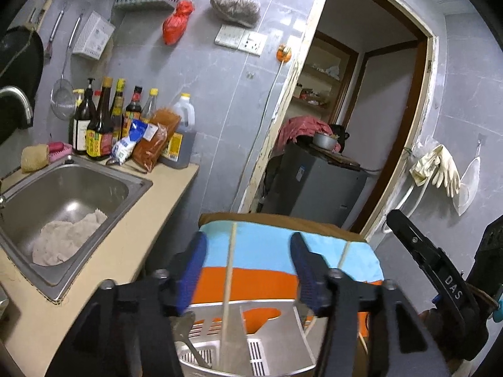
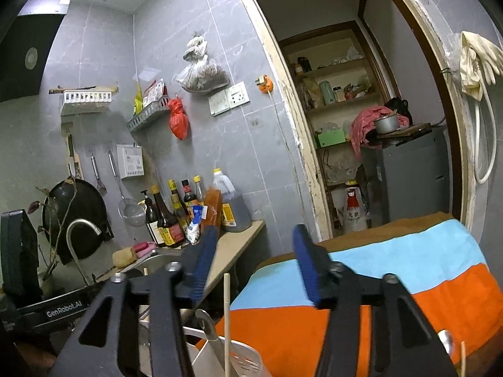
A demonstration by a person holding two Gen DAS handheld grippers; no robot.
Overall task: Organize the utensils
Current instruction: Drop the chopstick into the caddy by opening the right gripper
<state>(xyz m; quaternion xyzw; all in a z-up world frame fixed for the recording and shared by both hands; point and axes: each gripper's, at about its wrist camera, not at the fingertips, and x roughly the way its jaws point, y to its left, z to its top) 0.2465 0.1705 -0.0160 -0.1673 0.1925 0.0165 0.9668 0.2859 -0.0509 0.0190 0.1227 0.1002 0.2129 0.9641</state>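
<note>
Sink [image 1: 132, 185]; bottles [image 1: 100, 125]; striped cloth [image 1: 270, 251]

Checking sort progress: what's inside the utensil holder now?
In the holder: one upright chopstick and a metal utensil handle. A second chopstick crosses its right edge. The holder's bottom and the utensil ends are hidden.

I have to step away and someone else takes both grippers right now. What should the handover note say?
Left gripper: open, empty, above the utensil holder.
Right gripper: open, empty, also over the holder.
In the holder: one chopstick standing upright and a metal utensil.
Another chopstick leans at the holder's right side.
A spoon and a further stick show at the bottom right of the right wrist view; whether they still need sorting is unclear.
</note>
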